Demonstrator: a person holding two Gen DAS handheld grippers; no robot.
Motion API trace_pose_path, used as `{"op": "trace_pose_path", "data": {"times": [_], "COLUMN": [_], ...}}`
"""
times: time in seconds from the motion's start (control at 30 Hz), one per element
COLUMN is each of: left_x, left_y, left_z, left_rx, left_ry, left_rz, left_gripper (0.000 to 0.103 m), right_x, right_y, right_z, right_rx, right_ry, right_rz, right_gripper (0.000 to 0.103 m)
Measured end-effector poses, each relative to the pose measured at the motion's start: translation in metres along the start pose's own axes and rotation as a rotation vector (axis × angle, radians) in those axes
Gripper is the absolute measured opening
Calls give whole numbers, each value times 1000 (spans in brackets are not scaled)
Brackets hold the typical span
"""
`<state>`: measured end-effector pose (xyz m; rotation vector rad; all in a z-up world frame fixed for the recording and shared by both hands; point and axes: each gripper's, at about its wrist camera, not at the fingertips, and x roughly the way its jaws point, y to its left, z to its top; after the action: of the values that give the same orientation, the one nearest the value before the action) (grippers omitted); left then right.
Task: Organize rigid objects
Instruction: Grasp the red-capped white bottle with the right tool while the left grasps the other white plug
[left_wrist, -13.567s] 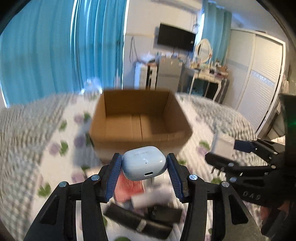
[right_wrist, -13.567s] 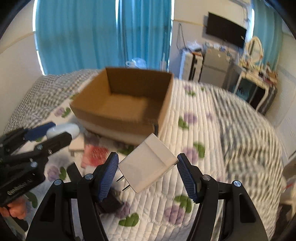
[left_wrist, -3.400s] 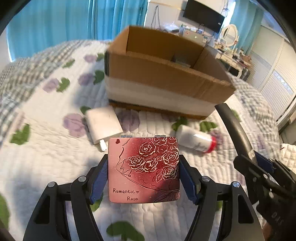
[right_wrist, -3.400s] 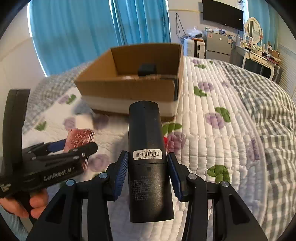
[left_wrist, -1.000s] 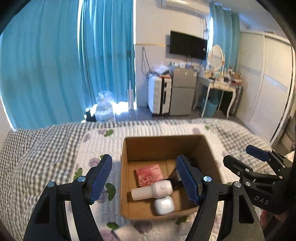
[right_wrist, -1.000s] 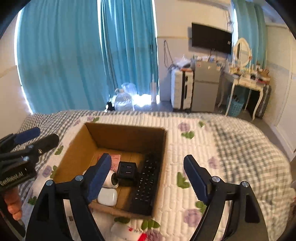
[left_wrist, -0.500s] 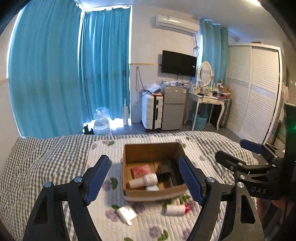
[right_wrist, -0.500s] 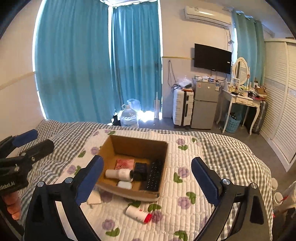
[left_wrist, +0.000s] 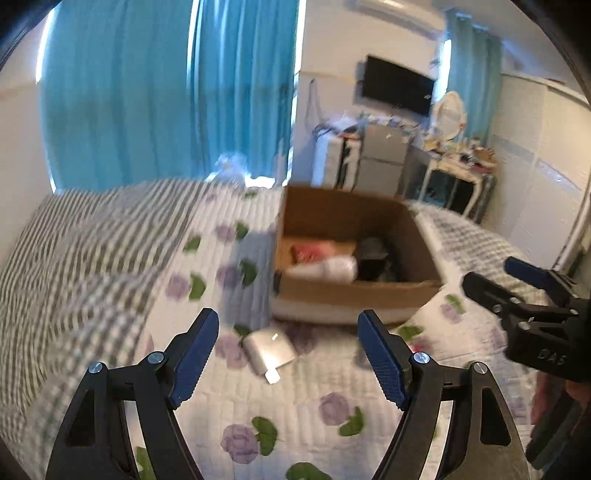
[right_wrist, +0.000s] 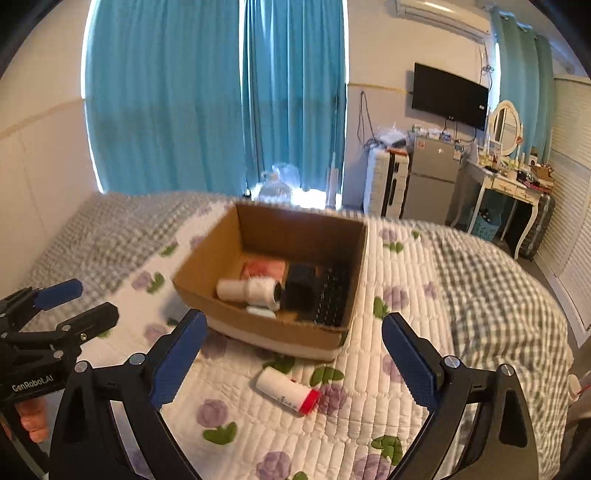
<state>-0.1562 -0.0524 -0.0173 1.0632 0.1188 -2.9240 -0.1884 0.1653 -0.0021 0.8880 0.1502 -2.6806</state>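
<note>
Both grippers empty, jaws wide: left gripper (left_wrist: 288, 354) probably targets the white charger (left_wrist: 269, 346) lower centre; right gripper (right_wrist: 291, 363), the red-capped bottle (right_wrist: 288, 390).

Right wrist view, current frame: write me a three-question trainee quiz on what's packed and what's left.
1. True or false: the right gripper is holding something.
2. Which item lies outside the cardboard box on the quilt? A) red-capped white bottle B) black remote
3. Fill in: the left gripper points at a white ____.

Key: 1 false; 2 A; 3 charger.
</note>
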Motion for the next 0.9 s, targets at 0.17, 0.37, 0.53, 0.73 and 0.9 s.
{"op": "trace_pose_path", "data": {"times": [0.17,0.37,0.53,0.73,0.9], "left_x": [51,81,80,89,91], "left_y": [9,7,5,13,18], "left_z": [-44,-70,-72,-75,-74], "left_rx": [-19,8,1,-30,-58], "left_ry": [106,236,246,276,292], "left_rz": [27,16,28,39,45], "left_gripper": [80,80,80,80,80], "right_x": [45,98,119,146,135], "right_y": [-3,13,18,22,19], "right_z": [-37,-75,-82,-90,-92], "right_rx": [-23,-143,-204,-311,-271], "right_ry": [78,230,285,364,354], "right_rz": [32,84,89,82,76], "right_gripper": [96,96,87,62,44]}}
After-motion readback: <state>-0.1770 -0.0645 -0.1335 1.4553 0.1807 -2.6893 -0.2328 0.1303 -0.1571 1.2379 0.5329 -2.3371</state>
